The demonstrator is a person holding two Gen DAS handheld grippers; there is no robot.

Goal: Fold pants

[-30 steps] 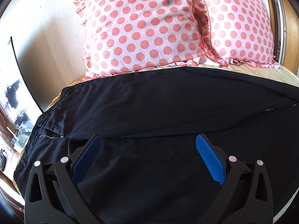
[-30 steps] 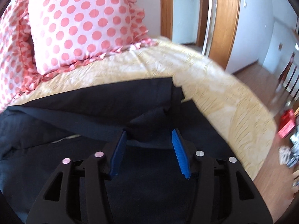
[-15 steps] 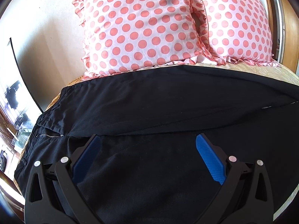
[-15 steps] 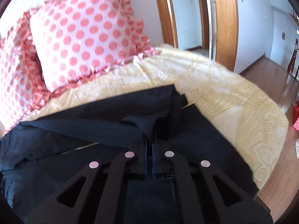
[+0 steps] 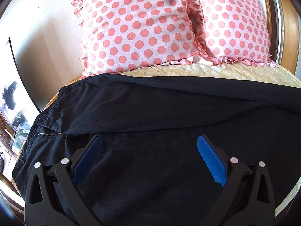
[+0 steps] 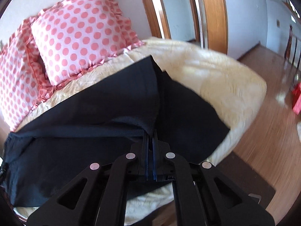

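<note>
Black pants [image 5: 150,109] lie spread across a yellow bed [image 5: 207,71], waist and zipper [image 5: 47,134] at the left in the left wrist view. My left gripper [image 5: 148,146] is open and empty just above the near leg. In the right wrist view my right gripper [image 6: 150,133] is shut on a fold of the pants [image 6: 112,101] near the hem end and lifts the cloth, which rises to the blue pads in a ridge.
Two pink polka-dot pillows [image 5: 135,28] [image 5: 235,24] lean against the wall at the head of the bed. The bed edge [image 6: 244,113] drops to a wooden floor [image 6: 263,160] at right, with a doorway [image 6: 180,9] behind and a red object [image 6: 297,99] on the floor.
My right gripper has closed on a fold of the pants leg and pulled it up and back. My left gripper has stayed open and nearly still.
</note>
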